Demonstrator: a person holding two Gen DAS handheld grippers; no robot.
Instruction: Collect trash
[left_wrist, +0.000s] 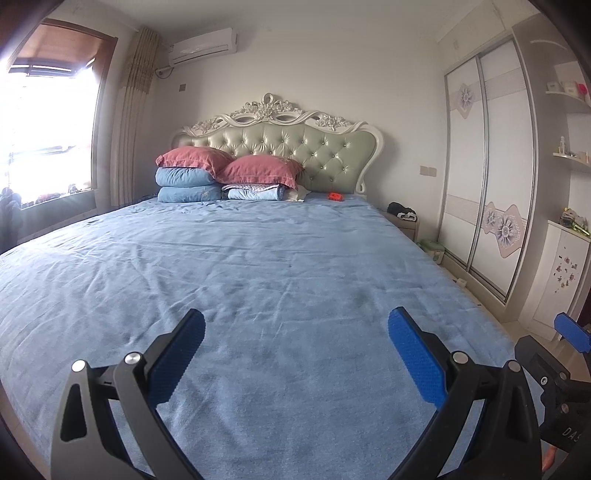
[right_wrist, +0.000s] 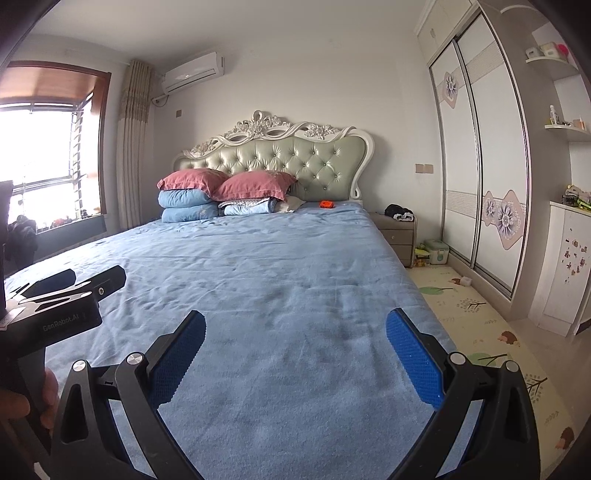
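Observation:
A small orange object (left_wrist: 335, 196) lies on the blue sheet near the headboard, right of the pillows; the right wrist view shows it too (right_wrist: 326, 204). My left gripper (left_wrist: 295, 332) hangs open over the foot of the bed (left_wrist: 258, 258) with nothing between its blue pads. My right gripper (right_wrist: 295, 332) is also open and empty, above the bed's near right part (right_wrist: 277, 266). Each gripper shows at the edge of the other's view: the right one at the lower right (left_wrist: 554, 369), the left one at the lower left (right_wrist: 66, 299). No other loose piece is visible on the sheet.
Red pillows (left_wrist: 225, 164) and folded blue quilts (left_wrist: 184, 184) stack at the headboard's left. A nightstand (right_wrist: 397, 230) with dark cloth stands right of the bed, a green box (right_wrist: 436, 251) beside it. A sliding wardrobe (right_wrist: 480, 166) lines the right wall above a patterned floor mat (right_wrist: 480, 325).

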